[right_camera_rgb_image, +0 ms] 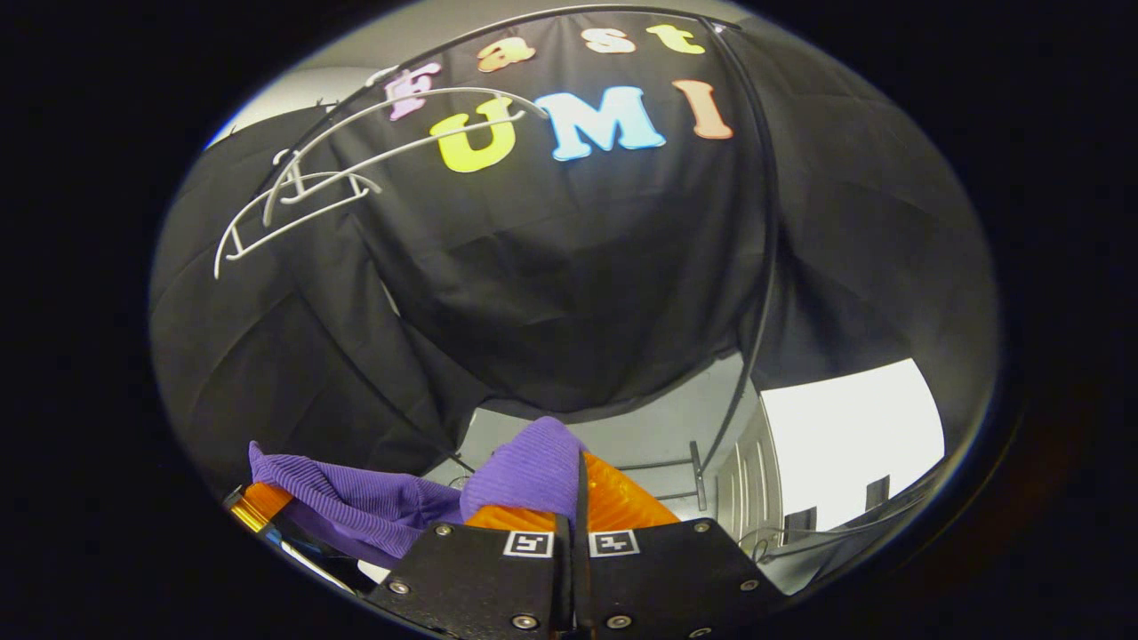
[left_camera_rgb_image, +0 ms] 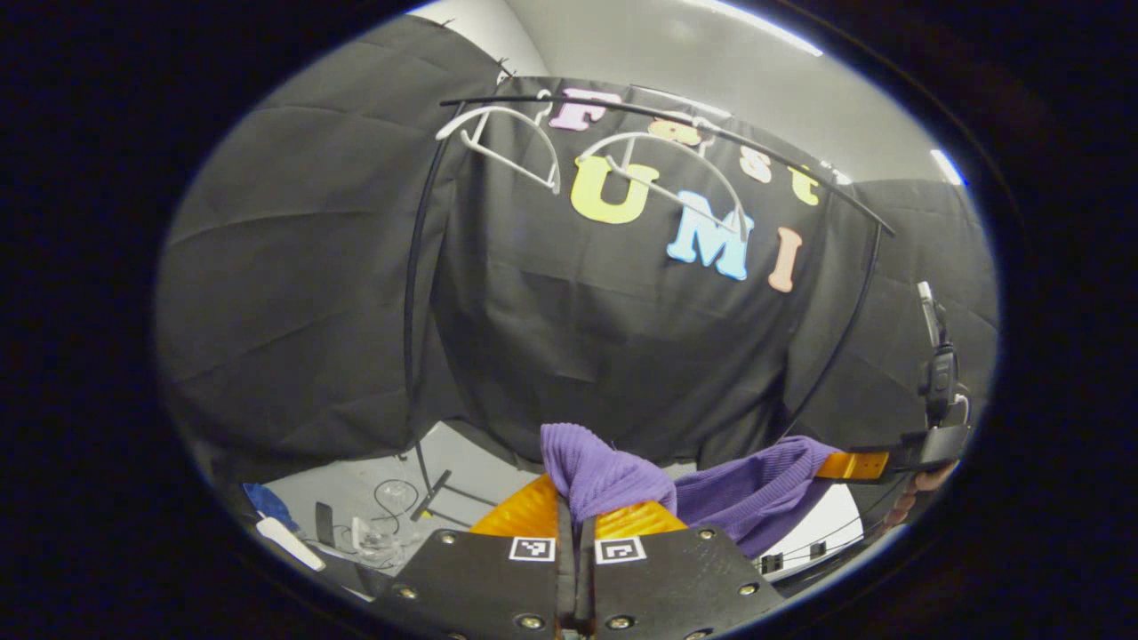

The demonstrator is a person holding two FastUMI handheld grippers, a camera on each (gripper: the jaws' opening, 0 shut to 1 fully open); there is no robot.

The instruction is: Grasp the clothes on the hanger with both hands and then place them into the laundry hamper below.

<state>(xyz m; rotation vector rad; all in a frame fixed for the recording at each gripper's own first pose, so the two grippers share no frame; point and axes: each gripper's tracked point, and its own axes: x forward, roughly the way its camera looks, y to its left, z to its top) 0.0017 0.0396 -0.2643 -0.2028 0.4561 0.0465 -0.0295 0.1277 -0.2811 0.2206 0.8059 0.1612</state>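
In the left gripper view, the left gripper (left_camera_rgb_image: 576, 520) is clenched on a fold of the purple garment (left_camera_rgb_image: 613, 480), which bunches up between its two fingers (left_camera_rgb_image: 529, 511) and rises just above them. From there the cloth stretches off to the right, sagging a little, to the right gripper (left_camera_rgb_image: 849, 465), which shows farther off at the right edge with a hand (left_camera_rgb_image: 925, 489) behind it; the cloth ends at that gripper's fingers. In the right gripper view, the right gripper (right_camera_rgb_image: 576, 498) is likewise pressed closed on a bunch of the garment (right_camera_rgb_image: 533, 476), with the cloth pinched between its fingers (right_camera_rgb_image: 622, 502) and spilling over the left one. The cloth runs leftward from it in a ribbed band to the left gripper (right_camera_rgb_image: 253, 507) low at the left edge. So the garment hangs in the air, held at two ends and spread between the two grippers, well below the rack. Above, in both views, two white hangers (left_camera_rgb_image: 507, 147) hang bare on a thin black rail (left_camera_rgb_image: 676, 120) in front of the black cloth wall; the rail bends down into a side post (left_camera_rgb_image: 413, 293) whose foot stands on the pale floor (left_camera_rgb_image: 373, 484). In the left gripper view some cables and small items lie on the floor at lower left, too small to tell apart.
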